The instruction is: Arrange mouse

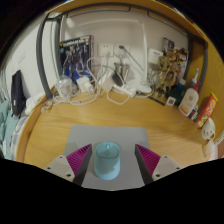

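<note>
A pale blue-green mouse (107, 160) lies on a grey mouse mat (85, 138) on the wooden desk (60, 125). It rests between my gripper's (113, 161) two fingers, with the magenta pads (79, 158) standing off it on either side. A visible gap shows at both sides of the mouse, so the gripper is open around it. The mouse's near end is hidden at the bottom of the view.
Along the desk's back edge are tangled white cables (100, 82), a framed picture (75, 55), small figurines (170, 70) and bottles (190, 100) at the right. Dark items (18, 92) sit at the left edge.
</note>
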Tool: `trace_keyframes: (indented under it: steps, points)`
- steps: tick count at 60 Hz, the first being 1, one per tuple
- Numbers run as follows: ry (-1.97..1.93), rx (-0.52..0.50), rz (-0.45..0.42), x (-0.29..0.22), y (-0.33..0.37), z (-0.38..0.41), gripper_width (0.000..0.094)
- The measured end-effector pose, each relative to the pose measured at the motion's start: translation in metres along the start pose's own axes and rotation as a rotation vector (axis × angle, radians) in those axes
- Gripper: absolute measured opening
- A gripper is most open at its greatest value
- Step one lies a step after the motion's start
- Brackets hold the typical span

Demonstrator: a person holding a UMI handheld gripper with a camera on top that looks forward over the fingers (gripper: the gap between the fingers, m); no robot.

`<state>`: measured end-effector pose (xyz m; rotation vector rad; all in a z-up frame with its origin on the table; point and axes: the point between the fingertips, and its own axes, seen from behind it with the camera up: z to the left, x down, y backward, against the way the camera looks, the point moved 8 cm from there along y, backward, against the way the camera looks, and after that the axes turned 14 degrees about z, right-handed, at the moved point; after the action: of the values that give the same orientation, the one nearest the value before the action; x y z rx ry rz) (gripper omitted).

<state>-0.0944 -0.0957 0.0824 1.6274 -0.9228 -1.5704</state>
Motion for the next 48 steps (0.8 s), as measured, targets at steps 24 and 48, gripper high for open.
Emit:
trace_keyframes:
  steps: [24,48]
  points:
    - [-0.049,-0.06,-0.17,-0.063,0.166,-0.021,0.085]
    - [-0.072,-0.058,-0.256,-0.041,0.237,-0.085,0.0831]
